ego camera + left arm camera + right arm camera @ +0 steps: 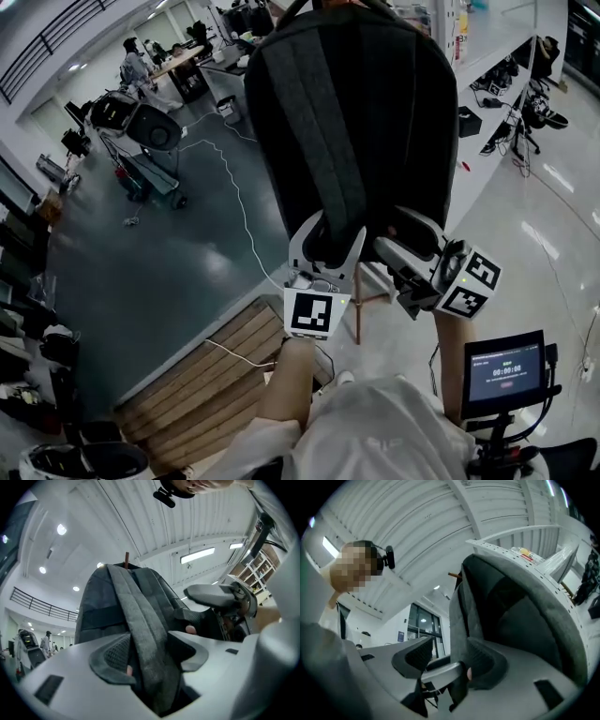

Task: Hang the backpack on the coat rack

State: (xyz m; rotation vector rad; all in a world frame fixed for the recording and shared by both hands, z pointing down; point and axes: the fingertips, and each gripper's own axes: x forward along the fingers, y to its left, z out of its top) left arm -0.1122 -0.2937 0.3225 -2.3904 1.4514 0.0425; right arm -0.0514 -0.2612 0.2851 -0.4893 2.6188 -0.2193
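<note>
A dark grey backpack (356,122) hangs upright in front of me, its top on a brown peg (126,558) of the coat rack. My left gripper (326,246) is under its lower edge, and the grey shoulder strap (140,630) runs between its open jaws with a dark sliver beside the left pad. My right gripper (405,239) is at the bag's lower right corner, open. In the right gripper view the bag's edge (461,616) rests by the right pad (487,660), with room beside the left pad. Both grippers point upward.
A wooden pallet (216,366) lies on the floor below my left arm. A stool's wooden legs (357,309) stand beneath the bag. A small screen on a stand (504,370) is at lower right. A white cable (239,202) crosses the dark floor, with equipment (141,122) far left.
</note>
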